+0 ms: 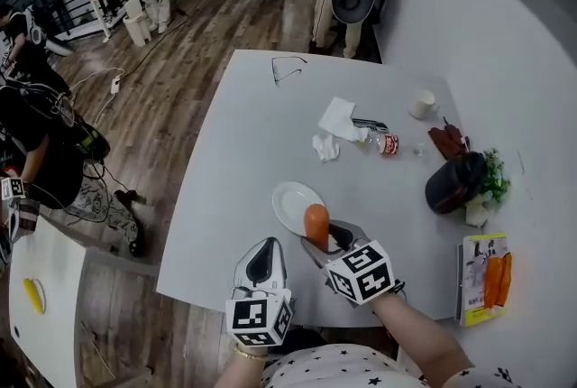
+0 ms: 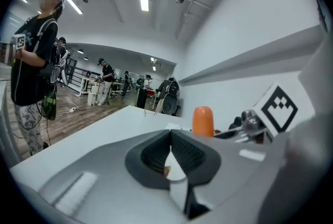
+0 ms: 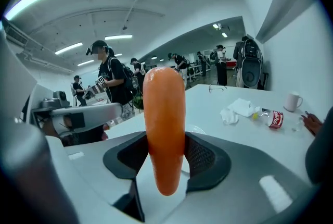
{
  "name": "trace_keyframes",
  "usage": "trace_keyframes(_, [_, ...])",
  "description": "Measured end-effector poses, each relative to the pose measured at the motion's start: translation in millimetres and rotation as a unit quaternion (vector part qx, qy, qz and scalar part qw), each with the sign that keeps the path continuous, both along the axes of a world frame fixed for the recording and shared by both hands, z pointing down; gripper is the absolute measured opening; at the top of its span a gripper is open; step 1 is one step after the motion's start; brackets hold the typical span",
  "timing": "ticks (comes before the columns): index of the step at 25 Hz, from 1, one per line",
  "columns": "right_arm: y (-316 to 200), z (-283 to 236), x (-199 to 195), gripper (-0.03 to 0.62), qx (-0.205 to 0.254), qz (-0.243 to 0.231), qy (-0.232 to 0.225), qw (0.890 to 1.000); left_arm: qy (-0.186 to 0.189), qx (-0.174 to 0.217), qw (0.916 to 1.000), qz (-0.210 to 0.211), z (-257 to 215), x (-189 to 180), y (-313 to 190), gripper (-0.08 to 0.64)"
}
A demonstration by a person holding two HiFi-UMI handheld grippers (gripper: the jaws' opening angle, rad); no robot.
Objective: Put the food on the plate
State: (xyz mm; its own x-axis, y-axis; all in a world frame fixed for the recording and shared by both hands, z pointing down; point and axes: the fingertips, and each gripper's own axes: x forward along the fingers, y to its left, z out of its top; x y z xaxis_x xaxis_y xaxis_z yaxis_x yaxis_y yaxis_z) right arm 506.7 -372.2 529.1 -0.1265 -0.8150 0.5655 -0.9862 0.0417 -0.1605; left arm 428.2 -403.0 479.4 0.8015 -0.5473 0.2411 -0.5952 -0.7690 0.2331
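Note:
An orange sausage (image 1: 316, 226) stands upright in my right gripper (image 1: 326, 238), whose jaws are shut on its lower half. It hangs over the near rim of a small white plate (image 1: 290, 201) on the white table. In the right gripper view the sausage (image 3: 164, 124) fills the middle, pinched between the dark pads (image 3: 204, 158), with a sliver of plate (image 3: 195, 128) behind. My left gripper (image 1: 262, 263) hovers just left of the right one near the table's front edge, shut and empty. The left gripper view shows its jaws (image 2: 169, 137) meeting at the tips, the sausage (image 2: 203, 120) beyond.
A packet of orange sausages (image 1: 488, 280) lies at the right edge. Further back are a dark bag (image 1: 453, 183) with greens (image 1: 494, 176), a bottle (image 1: 382, 143), crumpled tissues (image 1: 337, 119), a cup (image 1: 422, 104) and glasses (image 1: 288, 68). People stand beyond the table.

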Motion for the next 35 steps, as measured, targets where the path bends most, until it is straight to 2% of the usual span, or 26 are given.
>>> trace_keyframes(5, [-28, 59, 23, 0.218, -0.113, -0.044, 0.011, 0.993, -0.021, -0.014, 0.9997, 0.004, 17, 11, -8, 0.008])
trace_keyframes(9, [-52, 97, 36, 0.218, -0.196, -0.078, 0.023, 0.977, -0.038, -0.030, 0.9988, 0.002, 30, 11, -10, 0.008])
trace_keyframes(14, [-75, 125, 38, 0.218, -0.275, -0.113, 0.023, 0.954, -0.048, -0.039, 0.9981, -0.006, 39, 12, -15, 0.008])
trace_keyframes(17, [-79, 138, 37, 0.218, -0.308, -0.114, 0.017, 0.944, -0.053, -0.039, 0.9978, -0.007, 42, 13, -16, 0.008])
trace_keyframes(22, [-84, 146, 38, 0.218, -0.313, -0.096, 0.016, 0.945, -0.054, -0.039, 0.9978, -0.004, 42, 15, -16, 0.008])
trace_keyframes(27, [-89, 145, 39, 0.215, -0.296, -0.077, 0.055, 0.950, -0.054, -0.039, 0.9978, 0.001, 41, 15, -13, 0.008])
trace_keyframes(31, [-91, 131, 43, 0.244, -0.251, -0.048, 0.049, 0.966, -0.053, -0.038, 0.9979, -0.002, 38, 9, -9, 0.008])
trace_keyframes(35, [-83, 91, 34, 0.244, -0.171, -0.028, 0.027, 0.985, -0.048, -0.038, 0.9981, -0.005, 31, 3, -7, 0.008])
